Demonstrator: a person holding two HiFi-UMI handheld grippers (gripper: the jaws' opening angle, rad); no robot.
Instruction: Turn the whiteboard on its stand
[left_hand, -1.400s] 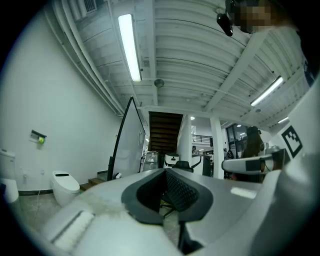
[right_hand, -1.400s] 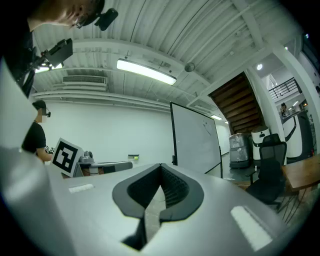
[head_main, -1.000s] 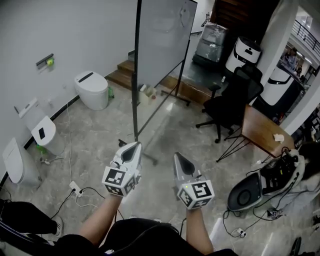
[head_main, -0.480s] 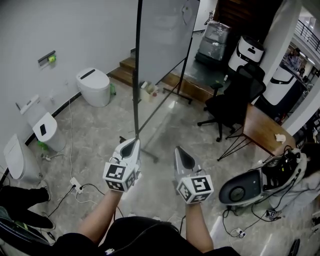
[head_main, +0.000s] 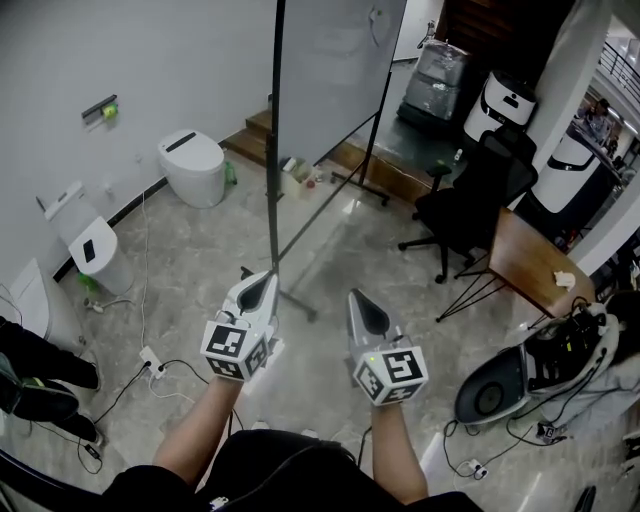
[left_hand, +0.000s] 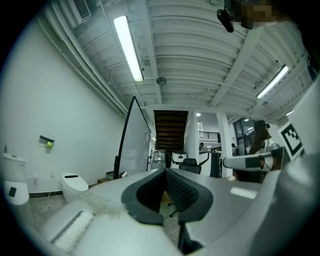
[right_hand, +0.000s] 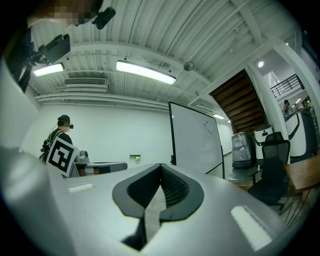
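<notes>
The whiteboard (head_main: 332, 70) stands on a black wheeled stand, nearly edge-on to me, with its near post (head_main: 273, 150) running down to the floor. My left gripper (head_main: 263, 284) is shut with nothing in it, and its tip sits just under that post's foot in the head view. In the left gripper view the whiteboard (left_hand: 136, 147) is some way ahead, left of the closed left gripper (left_hand: 165, 171). My right gripper (head_main: 357, 299) is beside it, shut and empty. The right gripper view shows the whiteboard (right_hand: 197, 140) beyond the right gripper (right_hand: 161, 166).
Toilets (head_main: 192, 165) (head_main: 90, 250) line the left wall. Wooden steps (head_main: 250, 140) lie behind the board. A black office chair (head_main: 470, 195), a wooden table (head_main: 530, 265) and a white machine (head_main: 540, 365) stand at right. A power strip and cables (head_main: 150, 360) lie on the floor. A person's legs (head_main: 40, 385) are at left.
Both grippers have stayed where they were, shut. The head view has shifted slightly, and the person's legs at the left edge have moved further into view.
</notes>
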